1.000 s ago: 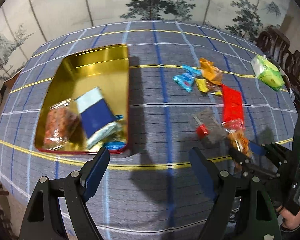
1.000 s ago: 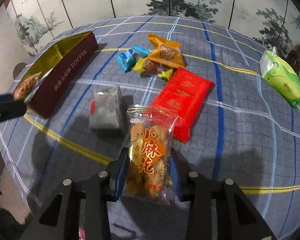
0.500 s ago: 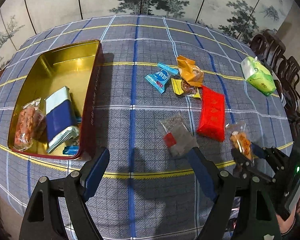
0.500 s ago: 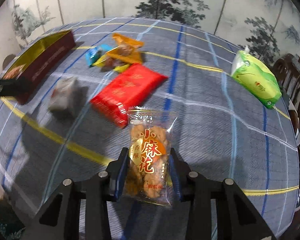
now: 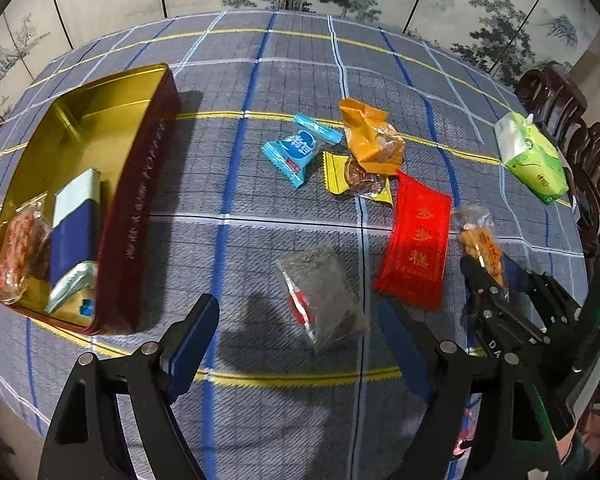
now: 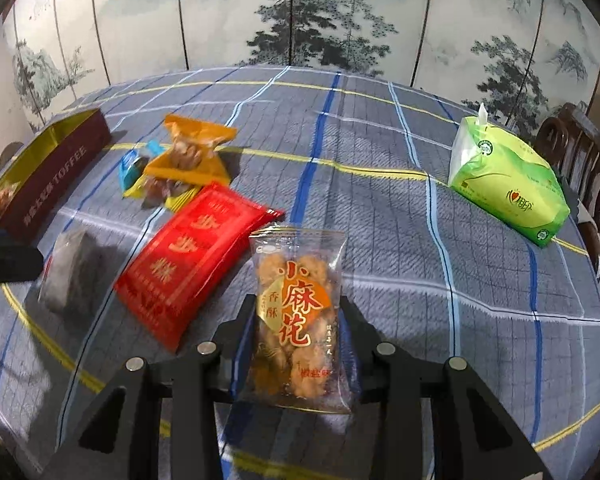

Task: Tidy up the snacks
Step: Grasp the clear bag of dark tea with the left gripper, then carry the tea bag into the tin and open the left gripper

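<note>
While clamping the fried-twist packet [image 6: 296,312] above the tablecloth [image 6: 380,168] in the right gripper [image 6: 296,336], leaving the left gripper [image 5: 296,340] spread and empty. Already sitting in the toffee tin [image 5: 148,184]: about three packs. Lying loose beyond, awaiting transfer: grey pouch [image 5: 324,292], red packet [image 5: 418,240], blue, yellow and orange sweets [image 5: 370,140].
</note>
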A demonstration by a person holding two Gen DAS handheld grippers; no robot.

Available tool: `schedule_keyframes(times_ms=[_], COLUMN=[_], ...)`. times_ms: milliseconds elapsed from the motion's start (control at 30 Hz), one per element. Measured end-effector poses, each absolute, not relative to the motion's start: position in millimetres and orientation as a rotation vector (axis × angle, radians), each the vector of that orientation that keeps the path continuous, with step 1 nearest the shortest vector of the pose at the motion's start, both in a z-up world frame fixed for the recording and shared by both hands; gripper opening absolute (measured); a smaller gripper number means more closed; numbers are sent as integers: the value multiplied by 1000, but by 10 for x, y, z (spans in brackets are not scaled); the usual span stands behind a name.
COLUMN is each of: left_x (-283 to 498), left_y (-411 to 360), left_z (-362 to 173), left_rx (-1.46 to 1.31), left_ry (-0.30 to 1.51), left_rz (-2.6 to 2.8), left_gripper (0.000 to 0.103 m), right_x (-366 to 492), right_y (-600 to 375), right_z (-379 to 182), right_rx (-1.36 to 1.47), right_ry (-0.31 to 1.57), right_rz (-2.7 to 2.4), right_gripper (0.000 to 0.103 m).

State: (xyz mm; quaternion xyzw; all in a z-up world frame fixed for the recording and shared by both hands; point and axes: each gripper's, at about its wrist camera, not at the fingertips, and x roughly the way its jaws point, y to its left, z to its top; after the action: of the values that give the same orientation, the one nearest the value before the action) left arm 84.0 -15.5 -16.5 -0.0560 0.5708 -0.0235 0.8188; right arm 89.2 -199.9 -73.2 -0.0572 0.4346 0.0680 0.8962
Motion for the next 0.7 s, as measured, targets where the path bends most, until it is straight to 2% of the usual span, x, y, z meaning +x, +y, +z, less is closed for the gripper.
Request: schedule_keyframes(times_ms=[133, 233, 400, 500, 567, 700], left_x=[925, 994, 1039, 1034, 1027, 1020], left_y=[-225, -231, -239, -272, -294, -270], left_z=[-288, -388, -482, -494, -486, -485], left_rx=[-113, -101, -101, -48, -20, -11], left_ry=[1238, 1259, 1287, 1281, 1269, 1264], left_rz=[-22, 13, 6, 16, 4, -6], left_gripper=[79, 74, 60, 46, 32, 32], right_x=[967, 968, 964, 958, 957, 961], right_y=[-2047, -2052, -2066, -2065, -2065, -2065], right_z=[-743, -753, -761, -760, -759, -760], right_rx=[-103, -100, -92, -92, -92, -93], right_ry=[886, 869, 863, 863, 863, 863], right_rz=[136, 136, 138, 138, 137, 137], right_gripper=[38, 38, 38, 38, 38, 38])
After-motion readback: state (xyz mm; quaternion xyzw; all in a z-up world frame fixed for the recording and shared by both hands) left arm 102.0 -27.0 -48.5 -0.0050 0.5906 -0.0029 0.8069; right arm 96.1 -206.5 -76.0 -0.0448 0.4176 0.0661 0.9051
